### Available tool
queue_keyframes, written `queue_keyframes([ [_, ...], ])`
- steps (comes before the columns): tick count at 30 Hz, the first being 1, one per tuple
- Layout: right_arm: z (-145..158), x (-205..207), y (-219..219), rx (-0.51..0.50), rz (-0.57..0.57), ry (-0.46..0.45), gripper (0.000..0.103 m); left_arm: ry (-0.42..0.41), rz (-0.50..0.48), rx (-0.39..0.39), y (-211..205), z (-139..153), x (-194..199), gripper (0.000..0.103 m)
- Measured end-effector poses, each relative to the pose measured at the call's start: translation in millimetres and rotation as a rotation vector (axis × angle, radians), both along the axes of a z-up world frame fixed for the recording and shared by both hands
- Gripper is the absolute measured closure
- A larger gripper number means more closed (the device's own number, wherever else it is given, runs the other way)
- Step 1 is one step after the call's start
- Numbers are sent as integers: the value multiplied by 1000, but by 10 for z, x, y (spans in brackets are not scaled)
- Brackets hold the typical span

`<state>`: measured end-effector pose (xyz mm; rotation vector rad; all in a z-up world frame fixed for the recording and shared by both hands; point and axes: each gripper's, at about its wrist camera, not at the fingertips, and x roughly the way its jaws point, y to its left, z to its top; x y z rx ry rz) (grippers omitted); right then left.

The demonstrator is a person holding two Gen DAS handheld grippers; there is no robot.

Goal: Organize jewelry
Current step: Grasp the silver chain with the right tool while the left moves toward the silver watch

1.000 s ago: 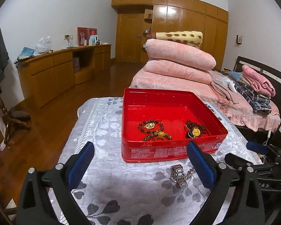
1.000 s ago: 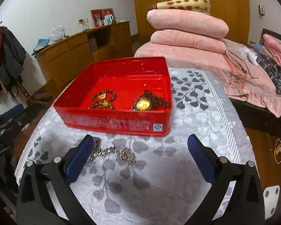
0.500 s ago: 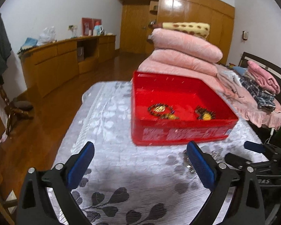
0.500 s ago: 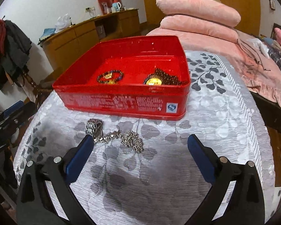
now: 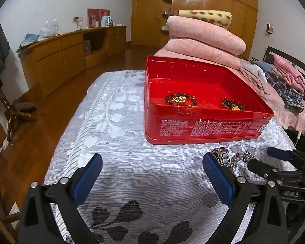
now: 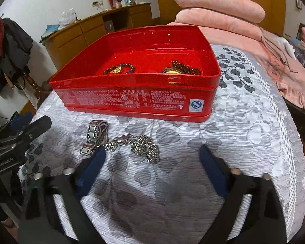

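A red tin box (image 5: 205,129) (image 6: 136,99) stands on the table and holds two beaded bracelets (image 5: 181,99) (image 5: 232,105) (image 6: 120,69) (image 6: 181,70). On the cloth in front of it lie a silver link bracelet (image 6: 93,136) (image 5: 221,155) and a ball chain necklace (image 6: 146,147) (image 5: 242,156). My right gripper (image 6: 152,162) is open, low over the cloth, its left finger beside the silver bracelet and the necklace between its fingers. My left gripper (image 5: 152,172) is open and empty, left of the silver jewelry.
The table has a grey cloth with a leaf pattern (image 5: 116,109). A bed with stacked pink quilts (image 5: 203,38) stands behind it. A wooden sideboard (image 5: 71,50) runs along the left wall. A coat stand with clothes (image 6: 8,50) is at the left.
Both grippers have dropped lower and closer to the table. The right one has moved forward, so the necklace now lies between its fingers. Both stayed open.
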<state>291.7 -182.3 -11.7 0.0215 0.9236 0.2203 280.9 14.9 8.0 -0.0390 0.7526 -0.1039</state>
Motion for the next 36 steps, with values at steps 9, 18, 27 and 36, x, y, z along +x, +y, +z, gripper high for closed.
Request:
queue_keyframes([
  [9, -63, 63, 83, -24, 27, 26, 39, 23, -8, -14, -2, -42, 58, 6],
  [18, -63, 43, 152, -68, 47, 13, 80, 21, -12, -12, -29, -29, 43, 6],
  [27, 23, -94, -74, -30, 20, -2, 87, 22, -39, -2, -154, -12, 20, 6],
  [36, 0, -289, -237, -38, 3, 18, 81, 25, -64, -5, -296, -12, 5, 6],
])
